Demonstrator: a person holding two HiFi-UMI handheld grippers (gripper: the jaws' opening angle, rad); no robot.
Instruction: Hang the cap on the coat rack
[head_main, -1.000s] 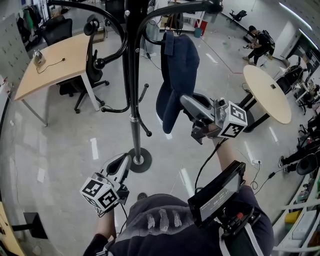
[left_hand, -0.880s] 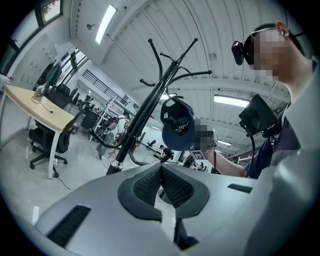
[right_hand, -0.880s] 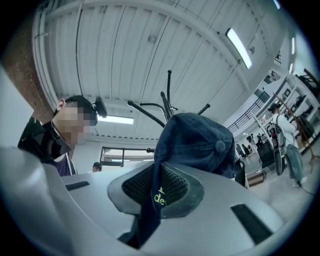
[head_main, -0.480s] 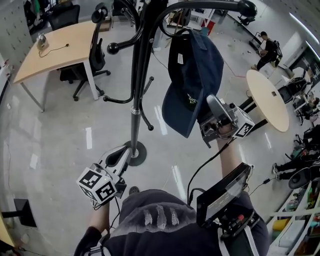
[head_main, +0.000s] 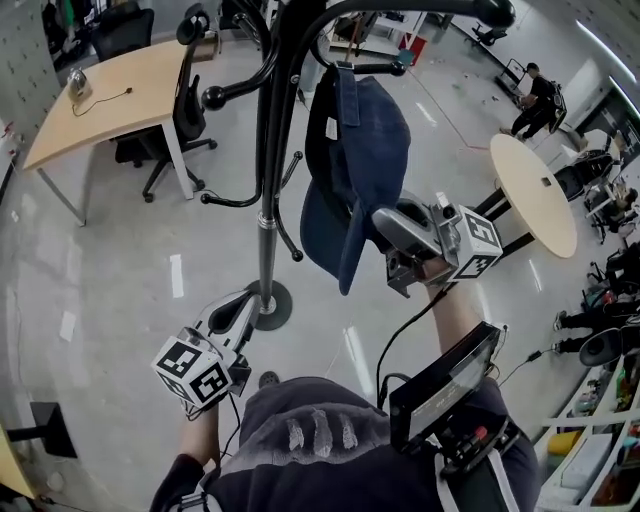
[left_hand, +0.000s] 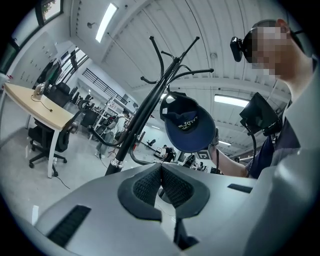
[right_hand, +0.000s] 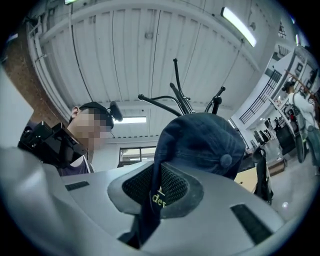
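Right gripper: the right gripper (right_hand: 156, 189) is gripping the cap (head_main: 352, 165) by its brim. The dark brim is running edge-on between the two meshed pads, which are pressing on it from both sides.
Right arm: the right forearm (head_main: 455, 312) is reaching up and forward from the body, holding its gripper raised beside the coat rack (head_main: 268, 150). The marker cube (head_main: 472, 245) is facing out to the person's right, and the jaws are pointing in toward the pole.
Cap: the dark blue cap is hanging crown-up and brim-down just to the right of the pole, with its open inside facing the pole. Its top back edge is sitting right at a curved hook (head_main: 368, 68); whether it is resting on that hook I cannot tell.
Left gripper: the left gripper (left_hand: 161, 181) is closed and empty, its two pads meeting tip to tip.
Left arm: it is being held low and close to the body, with its gripper pointing forward toward the rack's round base (head_main: 280, 322) on the floor (head_main: 120, 280).
Surroundings: a wooden bench (head_main: 105, 95) and a round bench (head_main: 535, 190) are standing well apart from the rack, one on each side.
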